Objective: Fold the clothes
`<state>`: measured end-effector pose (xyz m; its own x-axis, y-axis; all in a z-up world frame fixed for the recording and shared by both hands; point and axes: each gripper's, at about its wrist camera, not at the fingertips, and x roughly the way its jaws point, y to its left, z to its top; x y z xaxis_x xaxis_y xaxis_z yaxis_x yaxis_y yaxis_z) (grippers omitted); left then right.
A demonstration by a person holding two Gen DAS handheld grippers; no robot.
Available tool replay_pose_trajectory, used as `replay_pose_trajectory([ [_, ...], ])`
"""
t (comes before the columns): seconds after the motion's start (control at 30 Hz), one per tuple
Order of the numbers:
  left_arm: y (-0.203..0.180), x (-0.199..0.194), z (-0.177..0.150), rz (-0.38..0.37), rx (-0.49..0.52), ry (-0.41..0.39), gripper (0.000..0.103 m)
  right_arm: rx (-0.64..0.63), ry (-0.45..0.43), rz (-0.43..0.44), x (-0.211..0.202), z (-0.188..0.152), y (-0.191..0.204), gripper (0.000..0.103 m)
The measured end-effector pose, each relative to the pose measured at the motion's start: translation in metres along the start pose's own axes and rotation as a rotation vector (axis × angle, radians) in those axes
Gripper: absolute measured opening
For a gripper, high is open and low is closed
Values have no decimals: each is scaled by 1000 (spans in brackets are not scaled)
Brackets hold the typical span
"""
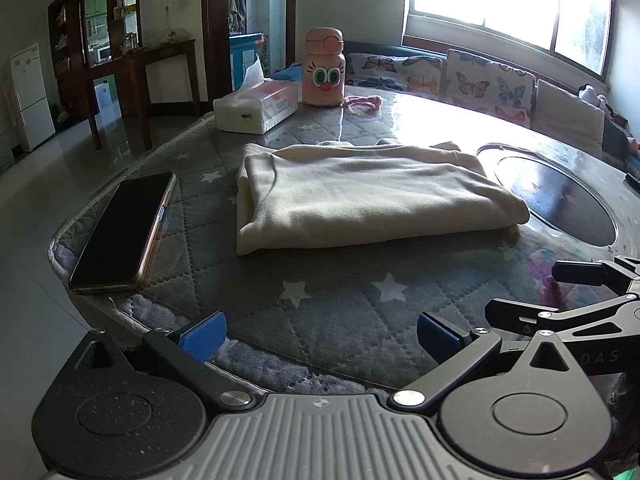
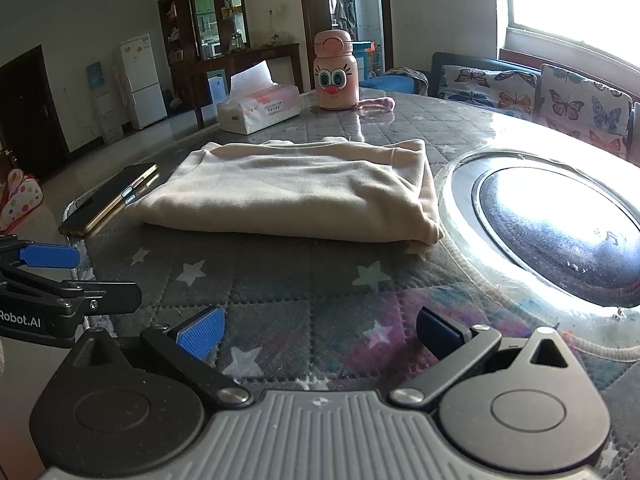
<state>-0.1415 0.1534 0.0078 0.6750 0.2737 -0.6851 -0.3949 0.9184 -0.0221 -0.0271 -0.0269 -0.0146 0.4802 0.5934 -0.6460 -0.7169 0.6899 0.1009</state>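
Your left gripper (image 1: 318, 340) sits nearest, its blue-padded fingers (image 1: 202, 336) spread wide with nothing between them, hovering at the near edge of the grey quilted star-print table cover (image 1: 332, 300). Your right gripper (image 2: 320, 338) is likewise released and empty, just beside the left one, over the same cover.

Beyond both, the cream folded garment (image 1: 360, 196) lies flat on the cover as a neat rectangle. Its long axis runs left to right across your view, with a folded edge facing you and a layered, thicker end (image 2: 426, 200) at the right, just beside the round dark glass inset (image 2: 560, 232) in the table. To the garment's left, a black smartphone with a gold rim (image 1: 124, 232) lies face up near the table's edge, close to the garment but not visibly touching it.

Farther back, a white and pink tissue pack (image 1: 256, 106) has a tissue sticking up from its slot. Beside it stands a pink cartoon-face bottle (image 1: 324, 68), lid shut, its contents hidden. A butterfly-print sofa (image 1: 480, 80) lines the window wall.
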Motion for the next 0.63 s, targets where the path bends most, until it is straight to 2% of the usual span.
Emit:
replay_pose_trajectory([
  [0.63, -2, 3, 3, 4, 3, 1, 103, -2, 4, 4, 1, 0, 0, 103],
])
